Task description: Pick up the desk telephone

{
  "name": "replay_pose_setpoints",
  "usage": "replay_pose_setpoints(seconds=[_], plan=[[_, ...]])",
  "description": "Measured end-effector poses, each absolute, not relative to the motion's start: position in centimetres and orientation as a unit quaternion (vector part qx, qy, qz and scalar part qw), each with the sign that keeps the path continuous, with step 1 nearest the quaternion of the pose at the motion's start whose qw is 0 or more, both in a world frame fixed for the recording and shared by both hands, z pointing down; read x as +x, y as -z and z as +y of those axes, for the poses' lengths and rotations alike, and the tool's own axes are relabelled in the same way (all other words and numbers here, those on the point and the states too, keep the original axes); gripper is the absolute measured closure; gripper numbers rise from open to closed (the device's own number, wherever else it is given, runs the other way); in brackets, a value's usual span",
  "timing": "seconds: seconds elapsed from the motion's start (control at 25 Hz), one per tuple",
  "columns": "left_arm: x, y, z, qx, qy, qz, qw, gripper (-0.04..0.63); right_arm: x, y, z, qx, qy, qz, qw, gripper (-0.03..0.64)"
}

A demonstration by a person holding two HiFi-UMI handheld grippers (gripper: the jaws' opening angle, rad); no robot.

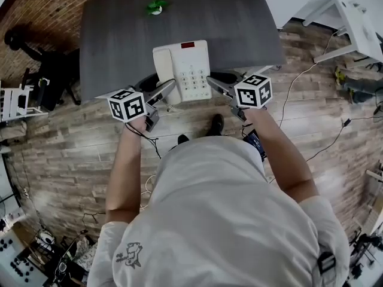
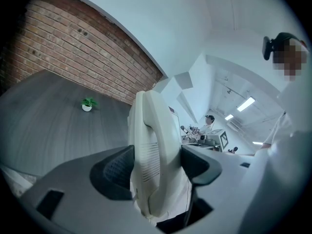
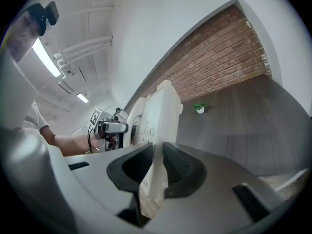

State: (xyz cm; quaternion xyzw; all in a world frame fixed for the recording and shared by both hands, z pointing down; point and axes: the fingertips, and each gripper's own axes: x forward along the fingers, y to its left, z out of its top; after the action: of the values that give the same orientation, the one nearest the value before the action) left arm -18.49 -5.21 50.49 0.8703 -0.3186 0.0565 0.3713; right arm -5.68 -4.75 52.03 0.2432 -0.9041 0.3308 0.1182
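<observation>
Head view: the phone (image 1: 182,70) is at the table's (image 1: 119,34) near edge, long axis running near to far with the display end far, clamped between the left gripper (image 1: 164,91) and right gripper (image 1: 218,87). Left gripper view: wide-set jaws pinch the handset (image 2: 153,145) side, which may lift off if the hands drift apart. Right gripper view: narrow jaws nip only the thin right edge, so the phone may tilt and slip out.

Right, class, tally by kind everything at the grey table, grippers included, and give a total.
desk telephone: 1
potted plant: 1
grippers: 2, the left gripper and the right gripper, both clamped on the desk telephone
Total: 4
</observation>
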Motion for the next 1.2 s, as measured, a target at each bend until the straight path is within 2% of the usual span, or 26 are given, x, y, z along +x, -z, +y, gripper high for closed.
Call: replay_pose_setpoints(seconds=[0.64,1.2], plan=[[-31.0,-48.9,4.3,0.881,-0.051,-0.314,0.351,0.276,-18.2,-51.0,5.4,0.258,-0.315,-0.908,0.094,0.541],[-31.6,-48.4,6.0,0.880,-0.046,-0.311,0.357,0.278,-18.8,-50.2,7.2,0.264,-0.308,-0.909,0.092,0.541]])
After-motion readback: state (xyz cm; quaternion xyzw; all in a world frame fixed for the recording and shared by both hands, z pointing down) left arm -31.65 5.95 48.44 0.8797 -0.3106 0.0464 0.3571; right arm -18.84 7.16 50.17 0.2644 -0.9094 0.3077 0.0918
